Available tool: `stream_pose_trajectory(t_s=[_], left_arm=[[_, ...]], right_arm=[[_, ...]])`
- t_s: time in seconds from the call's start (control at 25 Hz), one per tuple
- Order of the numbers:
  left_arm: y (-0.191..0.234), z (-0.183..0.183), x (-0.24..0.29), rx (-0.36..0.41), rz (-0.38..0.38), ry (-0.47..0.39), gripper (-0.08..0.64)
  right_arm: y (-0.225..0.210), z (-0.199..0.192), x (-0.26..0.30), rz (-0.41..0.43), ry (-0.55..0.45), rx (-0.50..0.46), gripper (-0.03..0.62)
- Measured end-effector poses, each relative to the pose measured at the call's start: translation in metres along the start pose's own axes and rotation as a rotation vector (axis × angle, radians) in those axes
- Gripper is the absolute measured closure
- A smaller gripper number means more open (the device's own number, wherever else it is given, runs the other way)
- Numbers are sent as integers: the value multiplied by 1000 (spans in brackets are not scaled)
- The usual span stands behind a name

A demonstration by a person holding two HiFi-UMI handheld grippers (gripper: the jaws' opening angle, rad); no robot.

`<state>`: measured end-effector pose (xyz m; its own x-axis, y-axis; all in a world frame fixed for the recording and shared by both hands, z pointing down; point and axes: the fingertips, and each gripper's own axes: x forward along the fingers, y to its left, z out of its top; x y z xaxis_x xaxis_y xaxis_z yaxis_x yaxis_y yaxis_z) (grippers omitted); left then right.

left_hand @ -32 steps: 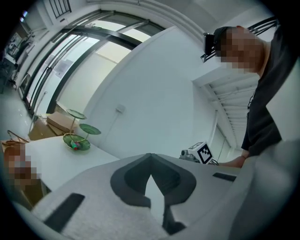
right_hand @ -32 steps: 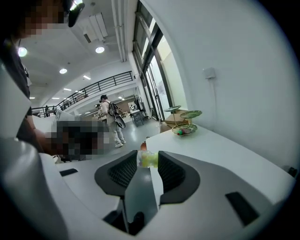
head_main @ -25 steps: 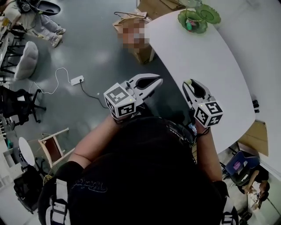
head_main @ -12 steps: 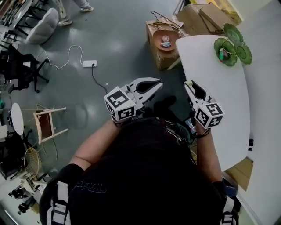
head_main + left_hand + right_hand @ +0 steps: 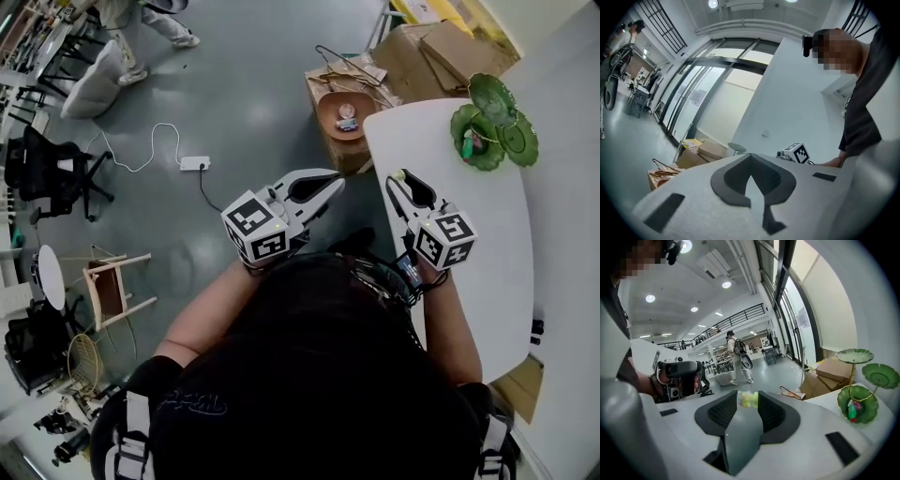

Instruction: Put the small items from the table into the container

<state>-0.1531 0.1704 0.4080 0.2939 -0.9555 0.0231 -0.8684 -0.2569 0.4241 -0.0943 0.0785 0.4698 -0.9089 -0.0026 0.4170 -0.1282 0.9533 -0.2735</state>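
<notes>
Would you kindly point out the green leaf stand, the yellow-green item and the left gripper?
green leaf stand (image 5: pixel 492 94): head view, bare top leaf.
yellow-green item (image 5: pixel 747 399): right gripper view, its middle, between the jaws.
left gripper (image 5: pixel 336 180): head view, tips of its jaws.

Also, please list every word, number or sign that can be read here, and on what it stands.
No word or number is readable.
Pale print on the person's black shirt: too blurred to read.
Black square markers on the left white cube and the right white cube: patterns only, no letters.
</notes>
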Motion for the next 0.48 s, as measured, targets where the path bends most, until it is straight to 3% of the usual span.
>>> stream_pose_trajectory(t_s=[0.16,0.48], left_arm=[[3,2,74,10,-83,49,556],[-6,-5,176,7,-335,204,556]], right_arm=[[-61,14,-18,-50,-34,8,448],[-144,22,-69,-282,-117,151,448]])
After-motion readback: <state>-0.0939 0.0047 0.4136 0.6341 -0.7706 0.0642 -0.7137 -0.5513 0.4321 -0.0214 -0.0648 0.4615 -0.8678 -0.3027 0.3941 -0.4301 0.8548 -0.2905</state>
